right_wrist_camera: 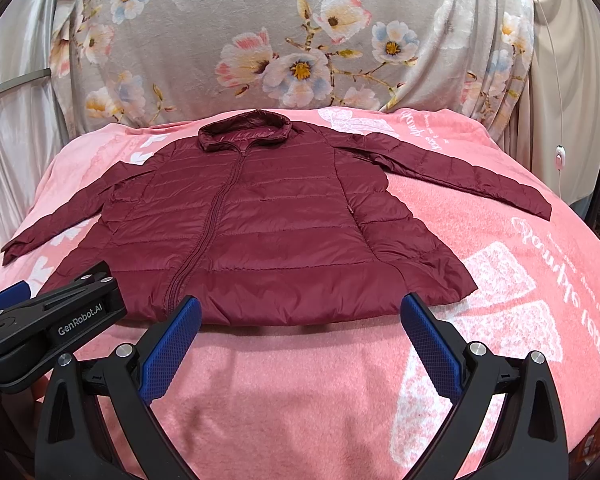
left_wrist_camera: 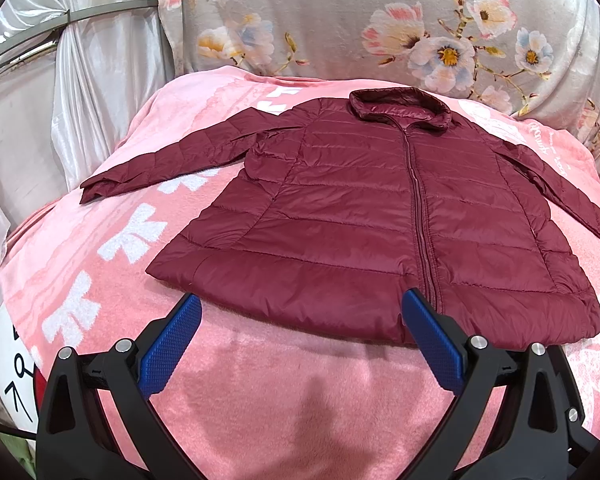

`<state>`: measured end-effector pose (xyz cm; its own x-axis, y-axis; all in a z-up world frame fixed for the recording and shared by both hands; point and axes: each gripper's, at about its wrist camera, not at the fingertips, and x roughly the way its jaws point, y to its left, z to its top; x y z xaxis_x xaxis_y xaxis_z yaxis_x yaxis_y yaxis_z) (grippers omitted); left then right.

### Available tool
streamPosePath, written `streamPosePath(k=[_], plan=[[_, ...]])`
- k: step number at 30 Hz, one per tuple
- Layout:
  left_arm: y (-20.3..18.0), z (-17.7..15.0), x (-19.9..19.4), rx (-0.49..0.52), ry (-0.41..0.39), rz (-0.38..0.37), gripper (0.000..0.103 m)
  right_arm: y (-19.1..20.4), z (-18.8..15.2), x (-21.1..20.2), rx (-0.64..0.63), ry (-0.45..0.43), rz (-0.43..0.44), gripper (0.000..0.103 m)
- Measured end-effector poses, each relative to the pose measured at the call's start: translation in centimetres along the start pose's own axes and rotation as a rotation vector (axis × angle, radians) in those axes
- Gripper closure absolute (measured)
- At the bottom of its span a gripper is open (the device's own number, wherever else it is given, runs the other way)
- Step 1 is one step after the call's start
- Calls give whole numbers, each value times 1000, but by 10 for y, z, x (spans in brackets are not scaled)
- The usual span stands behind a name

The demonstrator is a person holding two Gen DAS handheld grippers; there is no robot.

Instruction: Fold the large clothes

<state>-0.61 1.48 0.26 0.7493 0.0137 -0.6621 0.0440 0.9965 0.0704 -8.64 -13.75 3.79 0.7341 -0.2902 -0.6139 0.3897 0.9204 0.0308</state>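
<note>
Jacket (left_wrist_camera: pixel 380 216) flat on blanket (left_wrist_camera: pixel 260 400): light, puffy, slick. Pinch sleeve cuffs at 9 and 3. Left gripper (left_wrist_camera: pixel 302 312) and right gripper (right_wrist_camera: pixel 300 314) spread, empty.

jacket's (left_wrist_camera: pixel 364 208) right sleeve cut off at frame edge, left tool (right_wrist_camera: pixel 56 320) — tips hidden

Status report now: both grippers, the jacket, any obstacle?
Left gripper open, right gripper open, both empty. Maroon jacket flat, zipped, sleeves spread on pink blanket. Nothing blocking.
</note>
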Motion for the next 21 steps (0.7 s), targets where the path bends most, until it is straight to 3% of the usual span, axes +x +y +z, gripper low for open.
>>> streamPosePath(k=[21], plan=[[6, -6, 5, -4, 15, -12, 5, 2, -5, 7, -15, 9, 25, 5]])
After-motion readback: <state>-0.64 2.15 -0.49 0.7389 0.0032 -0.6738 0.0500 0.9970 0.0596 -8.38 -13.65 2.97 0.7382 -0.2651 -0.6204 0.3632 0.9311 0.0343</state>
